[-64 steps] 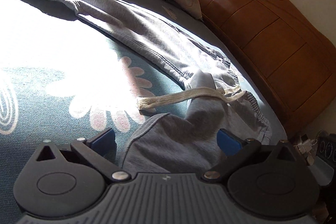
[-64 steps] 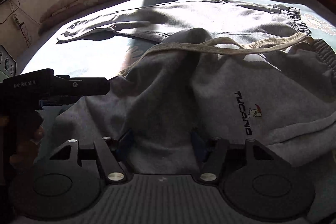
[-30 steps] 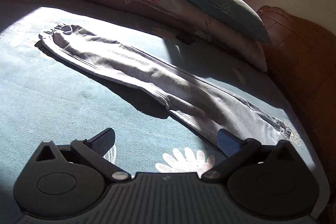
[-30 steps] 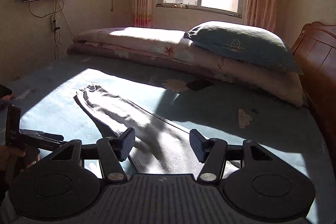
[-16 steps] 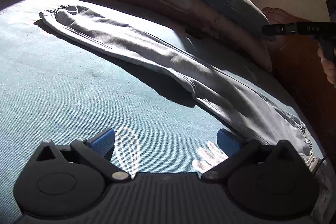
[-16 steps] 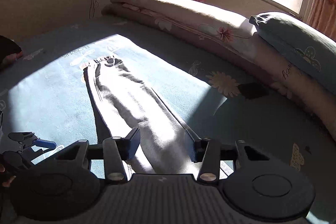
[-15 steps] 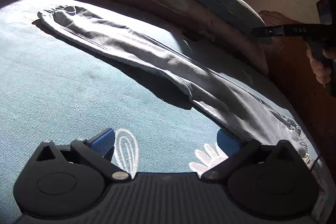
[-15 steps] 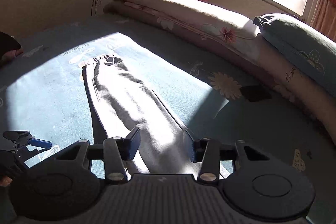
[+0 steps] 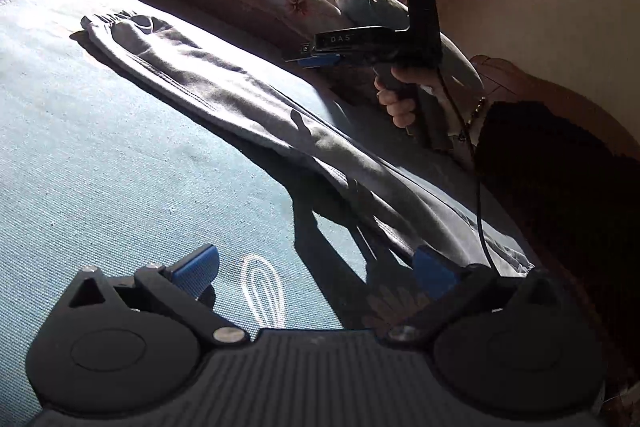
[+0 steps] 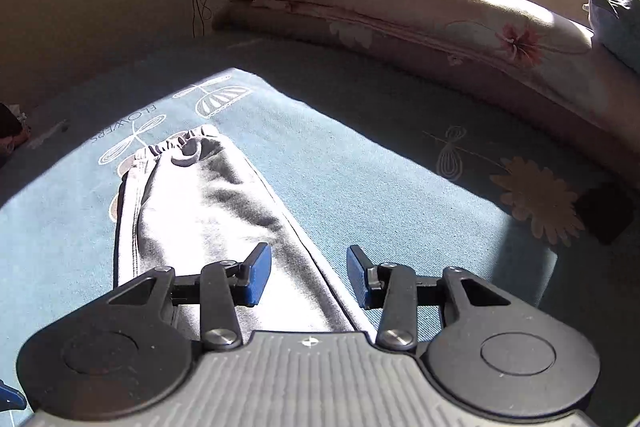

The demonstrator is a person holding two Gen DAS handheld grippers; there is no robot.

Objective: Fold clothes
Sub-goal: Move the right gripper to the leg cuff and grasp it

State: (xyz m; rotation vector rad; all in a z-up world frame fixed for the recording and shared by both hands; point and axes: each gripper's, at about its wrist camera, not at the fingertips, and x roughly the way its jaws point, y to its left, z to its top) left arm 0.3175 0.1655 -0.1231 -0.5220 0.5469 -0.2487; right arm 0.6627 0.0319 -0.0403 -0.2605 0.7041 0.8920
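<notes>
Your left gripper [image 9: 314,269] has its fingers spread wide with nothing between them; bare bed sheet [image 9: 100,163] lies under them, and the waist end of the grey sweatpants [image 9: 248,107] sits just past the right-hand finger. Your right gripper [image 10: 308,275] has been narrowing its fingers to about half spread, and they hold nothing; the trouser leg runs under the left-hand finger and the gap, its long edge between the two.

The sweatpants [image 10: 200,203] lie flat and stretched out on the bed, legs stacked. Ahead of the right fingers, at the far end, is the gathered ankle cuff [image 10: 180,147]. Expect soft, limp, fairly light fleece that sags and drags its lower layer. Pinch both layers at the cuff, where the ribbing is thick enough to grip, and steady the waistband with your left.
</notes>
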